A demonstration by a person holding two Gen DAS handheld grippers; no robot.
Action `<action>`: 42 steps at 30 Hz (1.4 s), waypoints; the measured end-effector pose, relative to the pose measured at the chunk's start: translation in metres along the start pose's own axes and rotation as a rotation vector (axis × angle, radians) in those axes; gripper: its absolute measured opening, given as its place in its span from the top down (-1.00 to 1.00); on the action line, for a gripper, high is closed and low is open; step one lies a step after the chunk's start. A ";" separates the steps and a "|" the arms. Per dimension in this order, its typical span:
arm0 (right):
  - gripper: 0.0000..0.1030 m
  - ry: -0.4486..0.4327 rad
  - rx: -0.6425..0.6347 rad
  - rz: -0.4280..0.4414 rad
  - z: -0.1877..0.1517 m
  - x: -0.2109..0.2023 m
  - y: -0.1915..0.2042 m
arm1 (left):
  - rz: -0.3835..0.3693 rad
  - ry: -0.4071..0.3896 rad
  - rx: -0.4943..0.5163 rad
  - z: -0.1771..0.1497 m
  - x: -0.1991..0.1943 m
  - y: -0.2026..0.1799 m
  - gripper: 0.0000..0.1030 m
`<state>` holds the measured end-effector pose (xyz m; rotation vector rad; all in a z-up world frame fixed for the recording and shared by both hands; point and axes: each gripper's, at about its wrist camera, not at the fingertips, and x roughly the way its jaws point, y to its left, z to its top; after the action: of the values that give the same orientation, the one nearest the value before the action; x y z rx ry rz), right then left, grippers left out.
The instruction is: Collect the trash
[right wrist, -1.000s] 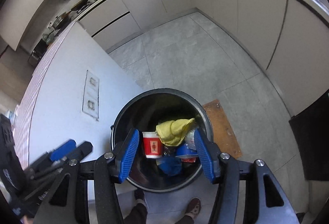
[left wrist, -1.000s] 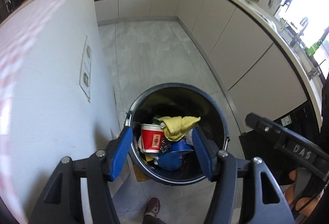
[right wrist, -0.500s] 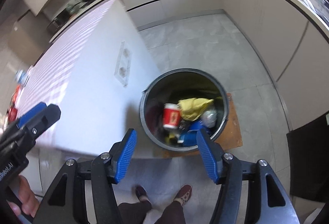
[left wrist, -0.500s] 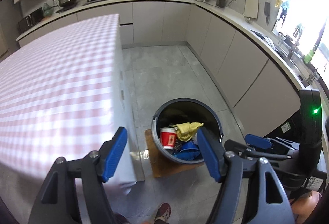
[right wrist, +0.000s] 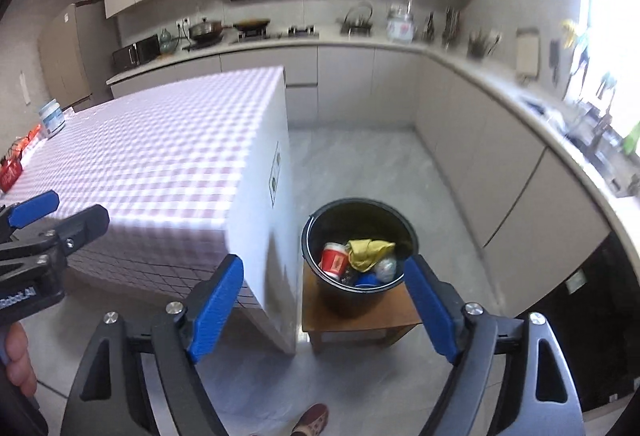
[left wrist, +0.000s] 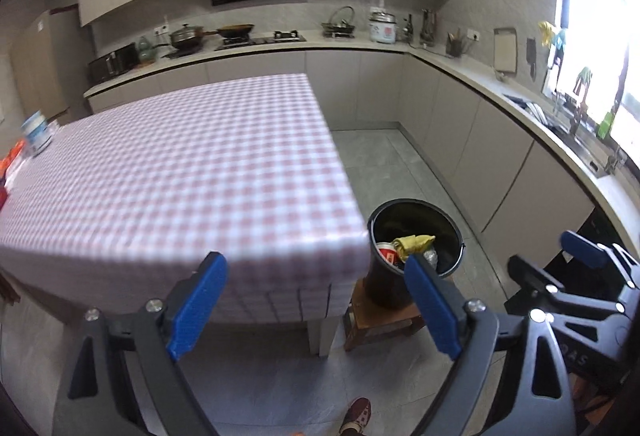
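- Both sets of tongs are empty and spread apart: the left tongs (left wrist: 316, 304) and the right tongs (right wrist: 320, 308) have just been opening, and nothing sits between their blue pads in either view.
- The step in hand looks like the turn away from the bin toward whatever trash remains; a drop-off appears to be finished, judging by the full bucket and the bare tongs.
- The trash bucket (right wrist: 320, 224) is black and round, standing on a low wooden stool (right wrist: 360, 316) on the floor, just beside the corner of the worktop (left wrist: 180, 164), which wears a pink-and-white checked cloth.
- Inside the bucket lie a red paper cup (right wrist: 334, 259), a crumpled yellow cloth (right wrist: 366, 250), something blue and a pale wad, heaped near the rim.
- In the left wrist view the worktop's corner hides part of the bucket's near wall.
- At the far left end of the worktop sit a white tub with a blue label (right wrist: 52, 118) and some red-orange packets (right wrist: 10, 172); these may be the next trash, though they are too small and blurred to be sure.
- The next move calls for carrying one set of tongs across the worktop to that far end, lining the wide pads around one item and closing on it.
- The packets look thin and soft, so a low, flat approach would probably suit them.
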<state>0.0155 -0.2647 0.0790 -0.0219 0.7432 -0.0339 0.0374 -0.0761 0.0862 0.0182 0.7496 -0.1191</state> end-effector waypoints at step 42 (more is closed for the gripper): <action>-0.79 -0.034 0.081 0.031 -0.028 -0.072 -0.018 | 0.057 0.001 -0.055 -0.042 -0.040 -0.025 -0.81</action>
<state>-0.0563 -0.2801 0.1077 0.0666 0.7079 -0.0337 -0.0230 -0.0945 0.0830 -0.0131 0.7530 -0.0440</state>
